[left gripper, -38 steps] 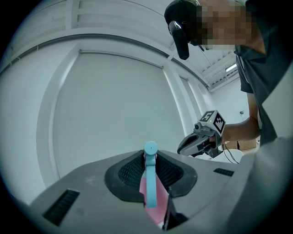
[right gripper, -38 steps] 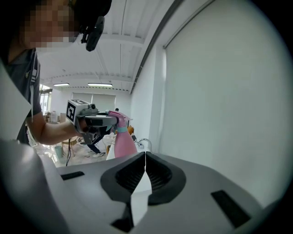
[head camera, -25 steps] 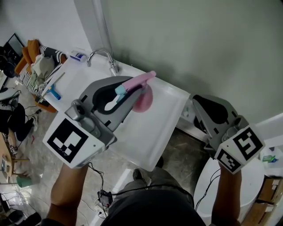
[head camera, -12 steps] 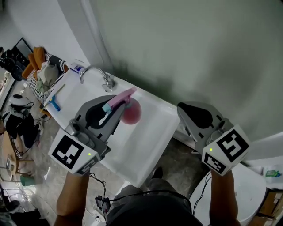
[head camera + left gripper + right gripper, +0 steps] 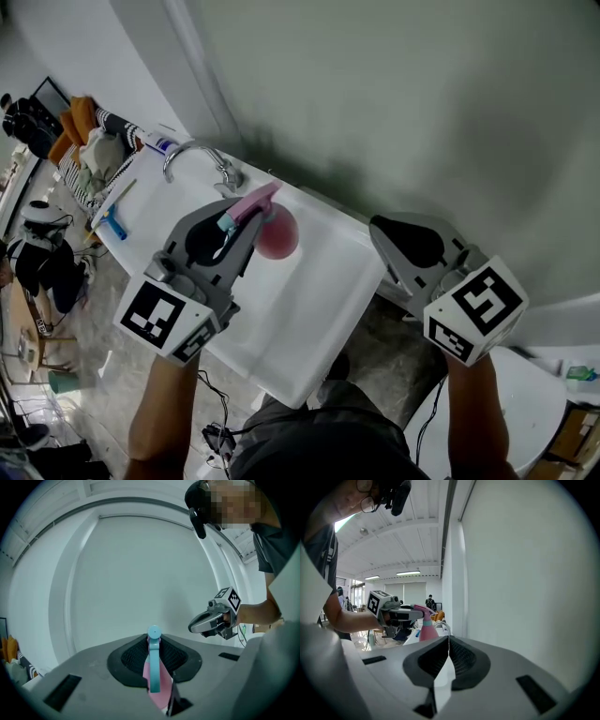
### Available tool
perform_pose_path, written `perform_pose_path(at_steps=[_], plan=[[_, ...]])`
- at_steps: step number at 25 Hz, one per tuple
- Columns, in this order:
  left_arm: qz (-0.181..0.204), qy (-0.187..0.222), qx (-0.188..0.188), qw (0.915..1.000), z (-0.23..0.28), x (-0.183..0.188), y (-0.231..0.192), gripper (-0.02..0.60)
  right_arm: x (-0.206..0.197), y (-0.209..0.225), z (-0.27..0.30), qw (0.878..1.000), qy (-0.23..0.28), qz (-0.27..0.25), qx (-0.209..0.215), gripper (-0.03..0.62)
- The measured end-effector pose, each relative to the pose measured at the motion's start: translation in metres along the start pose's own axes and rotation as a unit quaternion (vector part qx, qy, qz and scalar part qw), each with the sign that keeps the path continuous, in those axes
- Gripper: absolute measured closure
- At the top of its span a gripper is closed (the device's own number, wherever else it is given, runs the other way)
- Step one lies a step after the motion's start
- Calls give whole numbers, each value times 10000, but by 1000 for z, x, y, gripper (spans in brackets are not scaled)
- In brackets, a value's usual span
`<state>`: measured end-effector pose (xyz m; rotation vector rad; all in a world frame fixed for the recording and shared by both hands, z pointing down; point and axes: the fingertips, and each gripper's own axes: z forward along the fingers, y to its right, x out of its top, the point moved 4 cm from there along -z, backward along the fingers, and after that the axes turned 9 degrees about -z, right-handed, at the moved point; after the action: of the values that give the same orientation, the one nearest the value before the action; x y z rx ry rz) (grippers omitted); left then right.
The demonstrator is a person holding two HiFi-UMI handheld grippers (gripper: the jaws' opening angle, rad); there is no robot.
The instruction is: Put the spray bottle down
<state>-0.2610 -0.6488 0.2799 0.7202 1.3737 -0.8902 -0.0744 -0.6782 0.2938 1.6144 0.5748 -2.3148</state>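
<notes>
Here, the head view looks steeply down on a white washbasin (image 5: 314, 314) set against a pale wall, with a chrome faucet (image 5: 200, 155) at its far left corner. The left gripper (image 5: 246, 217) reaches over the basin, its jaws clenched on the neck of the spray bottle (image 5: 278, 235). The bottle's round pink body hangs just right of the jaws and its pink trigger head juts out beyond them, near the faucet. Whether the bottle's base touches the basin cannot be told from this angle. The right gripper (image 5: 386, 232) is held off the basin's right edge, well apart from the bottle. A blue-handled tool (image 5: 114, 223) lies on the counter left of the basin, and a heap of clothing (image 5: 86, 141) sits farther left. In the left gripper view, the left gripper (image 5: 154, 644) has its pads pressed on either side of the spray bottle (image 5: 158, 688), whose blue nozzle tip stands upright between them, facing the bare wall. The right gripper (image 5: 193, 627) shows at the right, carried level in a hand. In the right gripper view, the right gripper (image 5: 449, 641) has its jaw tips meeting in a thin seam with nothing between them. Beyond it, at the left, the left gripper (image 5: 423, 613) grips the spray bottle (image 5: 426, 631) beside the faucet (image 5: 443, 627), and a person (image 5: 430, 603) stands far back in the room.
</notes>
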Motion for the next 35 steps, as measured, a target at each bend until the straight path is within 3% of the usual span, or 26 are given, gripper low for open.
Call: perform_pose_path(at_steps=[13, 35], plan=[[-139, -111, -269, 9995, 35, -39, -72, 522, -21, 13, 71, 9983, -369, 337, -298, 585], [-597, -382, -176, 9973, 89, -136, -141, 522, -80, 22, 127, 9915, -976, 745, -421, 585]])
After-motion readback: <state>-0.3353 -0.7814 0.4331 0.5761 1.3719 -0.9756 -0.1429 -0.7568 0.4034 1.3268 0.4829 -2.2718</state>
